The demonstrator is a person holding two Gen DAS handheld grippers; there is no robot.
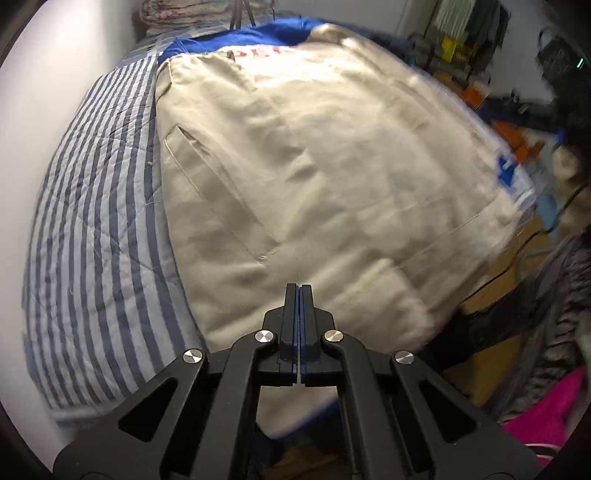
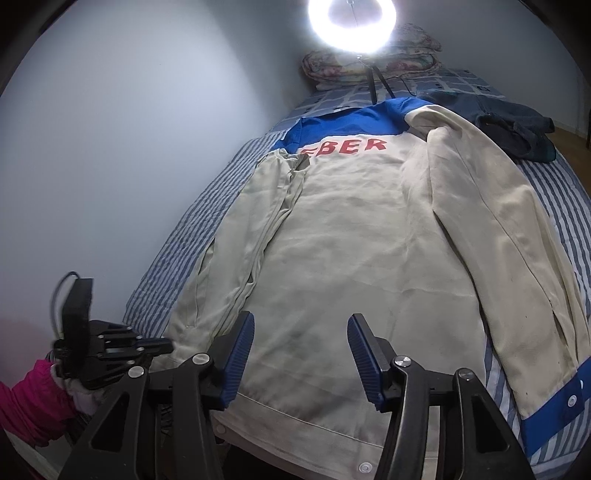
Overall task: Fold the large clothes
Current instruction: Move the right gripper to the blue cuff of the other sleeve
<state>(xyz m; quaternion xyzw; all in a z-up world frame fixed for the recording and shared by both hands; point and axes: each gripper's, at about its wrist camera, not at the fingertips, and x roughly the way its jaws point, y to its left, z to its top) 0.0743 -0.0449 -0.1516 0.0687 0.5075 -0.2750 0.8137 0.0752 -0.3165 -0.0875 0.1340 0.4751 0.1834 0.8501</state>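
Note:
A cream jacket with a blue yoke and red letters lies back-up on the striped bed. Its left sleeve is folded in over the body. The other sleeve runs down the right side to a blue cuff. My right gripper hovers open over the hem, nothing between its blue pads. My left gripper is shut, its tips at the jacket's lower left corner; no cloth shows between the fingers. The left gripper also appears beside that corner.
A grey wall runs along the bed's left side. Folded quilts and a ring light stand at the head. A dark garment lies at the far right. Clutter covers the floor beside the bed. A pink sleeve is at lower left.

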